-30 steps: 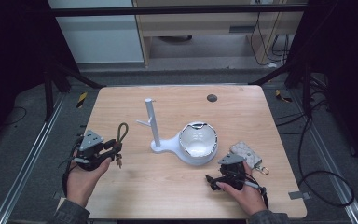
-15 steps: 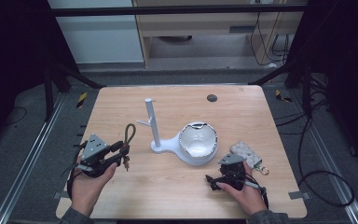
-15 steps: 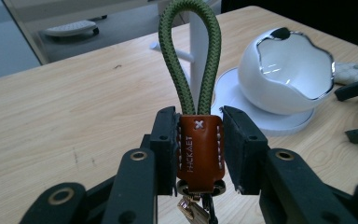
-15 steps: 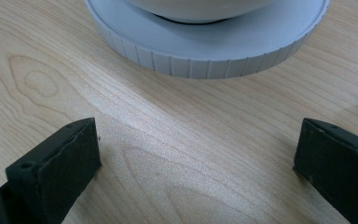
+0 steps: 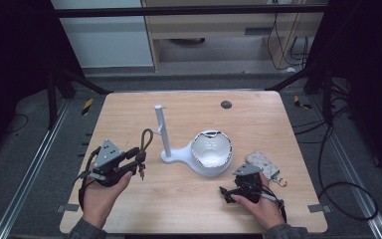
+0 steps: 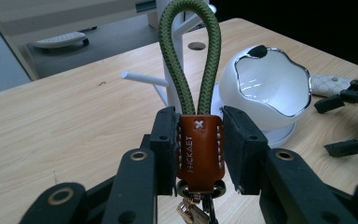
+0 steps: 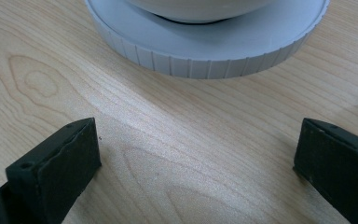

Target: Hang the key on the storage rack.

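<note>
Gripping a keychain (image 6: 199, 151) by its brown leather tab, the left gripper (image 5: 138, 158) is holding it above the table (image 5: 189, 199), left of the white stand (image 5: 165, 134); in the left gripper view both jaws are pressing flat on the sides of the tab, with the green cord loop (image 6: 190, 56) rising free above them and the metal ring and keys (image 6: 193, 210) hanging below. The keychain is looking light and is probably easy to carry. The tab is appearing firm enough to take a pinch, so it is likely the best place to hold. The braided loop is looking soft yet is standing up on its own, so it is probably stiff enough to be guided over the stand's post or its side peg (image 6: 142, 79). The keys are dangling loose and are likely to swing with any quick move. The right gripper (image 5: 231, 191) is resting low on the table in front of the stand's bowl (image 5: 211, 152), its jaws standing wide apart with nothing between them, as the right gripper view is showing. A patterned pouch (image 5: 263, 164) is lying just beside that hand.
</note>
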A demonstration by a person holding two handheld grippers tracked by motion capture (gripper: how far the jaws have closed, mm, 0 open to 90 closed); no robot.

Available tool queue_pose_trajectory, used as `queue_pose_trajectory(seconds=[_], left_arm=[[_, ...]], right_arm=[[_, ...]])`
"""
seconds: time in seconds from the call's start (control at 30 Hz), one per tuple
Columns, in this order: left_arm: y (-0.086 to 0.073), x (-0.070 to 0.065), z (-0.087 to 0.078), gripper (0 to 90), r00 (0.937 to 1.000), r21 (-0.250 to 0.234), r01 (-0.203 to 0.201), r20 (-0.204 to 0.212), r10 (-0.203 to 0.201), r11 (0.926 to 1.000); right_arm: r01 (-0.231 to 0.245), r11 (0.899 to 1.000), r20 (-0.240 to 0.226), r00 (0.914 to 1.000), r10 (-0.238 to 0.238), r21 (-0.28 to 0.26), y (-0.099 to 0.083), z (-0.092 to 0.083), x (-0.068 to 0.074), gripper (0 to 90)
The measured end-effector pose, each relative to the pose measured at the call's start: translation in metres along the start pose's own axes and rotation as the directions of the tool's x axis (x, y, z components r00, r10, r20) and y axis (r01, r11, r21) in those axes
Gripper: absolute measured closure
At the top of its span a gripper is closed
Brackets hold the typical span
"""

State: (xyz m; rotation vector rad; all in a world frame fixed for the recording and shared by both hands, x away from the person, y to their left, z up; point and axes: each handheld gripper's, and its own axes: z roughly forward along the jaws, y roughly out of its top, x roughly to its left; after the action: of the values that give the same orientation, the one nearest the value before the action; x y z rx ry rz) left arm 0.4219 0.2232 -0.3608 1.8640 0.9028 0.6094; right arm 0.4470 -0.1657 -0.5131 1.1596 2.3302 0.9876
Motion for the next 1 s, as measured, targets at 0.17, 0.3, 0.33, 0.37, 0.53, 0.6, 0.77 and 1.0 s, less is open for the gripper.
queue_pose_trajectory(seconds=[0.17, 0.3, 0.33, 0.37, 0.53, 0.6, 0.77, 1.0], left_arm=[[0.005, -0.003, 0.004, 66.1, 1.0000, -0.002, -0.008, 0.002, 0.008, 1.0000], [0.007, -0.005, 0.008, 66.1, 0.9999, 0.001, -0.012, 0.005, 0.012, 0.9999], [0.008, -0.005, 0.009, 66.1, 0.9998, 0.003, -0.017, 0.005, 0.017, 0.9999], [0.009, -0.006, 0.010, 66.1, 0.9998, 0.003, -0.018, 0.005, 0.018, 0.9998], [0.009, -0.006, 0.016, 66.1, 0.9999, 0.009, -0.014, 0.005, 0.014, 0.9999], [0.009, -0.005, 0.019, 66.0, 0.9999, 0.016, -0.015, 0.005, 0.015, 0.9998], [0.009, -0.004, 0.027, 66.0, 1.0000, 0.019, -0.005, 0.004, 0.004, 0.9998], [0.010, -0.008, 0.036, 66.0, 1.0000, 0.025, 0.001, 0.009, -0.002, 0.9997]], right_arm=[[0.000, 1.000, 0.000, 1.0000, 0.000, 0.000, 0.000, 0.000, 0.000, 0.2], [0.000, 1.000, 0.001, 1.0000, 0.000, 0.000, 0.000, 0.000, 0.000, 0.3], [0.000, 1.000, 0.000, 1.0000, 0.000, 0.000, 0.000, 0.000, 0.000, 0.3], [0.000, 1.000, 0.000, 1.0000, 0.000, 0.000, 0.000, 0.000, 0.000, 0.3], [-0.001, 1.000, 0.001, 1.0000, 0.001, 0.000, 0.000, 0.000, 0.000, 0.2], [0.000, 1.000, 0.001, 1.0000, 0.000, 0.000, 0.000, 0.000, 0.000, 0.2], [0.000, 1.000, 0.001, 1.0000, 0.000, 0.000, 0.000, 0.000, 0.000, 0.2], [0.002, 1.000, 0.000, 1.0000, -0.002, 0.000, 0.000, 0.000, 0.000, 0.3]])
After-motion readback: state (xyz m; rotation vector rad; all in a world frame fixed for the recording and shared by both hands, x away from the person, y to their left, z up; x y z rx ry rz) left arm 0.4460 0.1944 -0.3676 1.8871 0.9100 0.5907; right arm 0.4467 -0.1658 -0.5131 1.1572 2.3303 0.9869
